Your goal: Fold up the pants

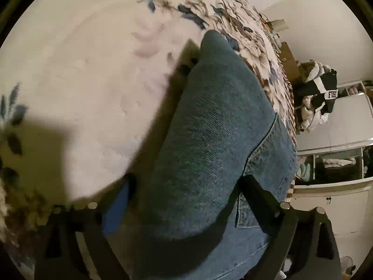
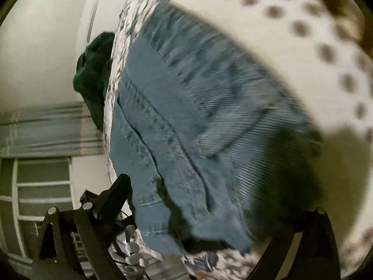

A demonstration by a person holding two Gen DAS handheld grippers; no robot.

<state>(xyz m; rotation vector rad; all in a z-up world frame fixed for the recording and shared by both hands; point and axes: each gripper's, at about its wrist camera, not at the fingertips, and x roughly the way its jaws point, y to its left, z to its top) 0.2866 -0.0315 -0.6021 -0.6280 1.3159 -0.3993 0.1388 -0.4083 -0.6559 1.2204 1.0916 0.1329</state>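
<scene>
Blue denim pants (image 1: 209, 140) lie on a bed with a floral cream cover (image 1: 81, 93). In the left wrist view a fold of denim passes between the two fingers of my left gripper (image 1: 186, 191), which looks shut on the cloth. In the right wrist view the pants (image 2: 186, 128) fill the middle, blurred by motion. My right gripper (image 2: 198, 210) has its left finger (image 2: 116, 191) at the denim's edge; its right finger is mostly hidden in shadow behind the cloth, so its grip is unclear.
The bed edge (image 1: 289, 116) runs down the right of the left wrist view. Beyond it are a pile of clothes (image 1: 319, 93) and white cabinets (image 1: 338, 175). A dark green garment (image 2: 95, 74) lies at the bed edge in the right wrist view, near a wall.
</scene>
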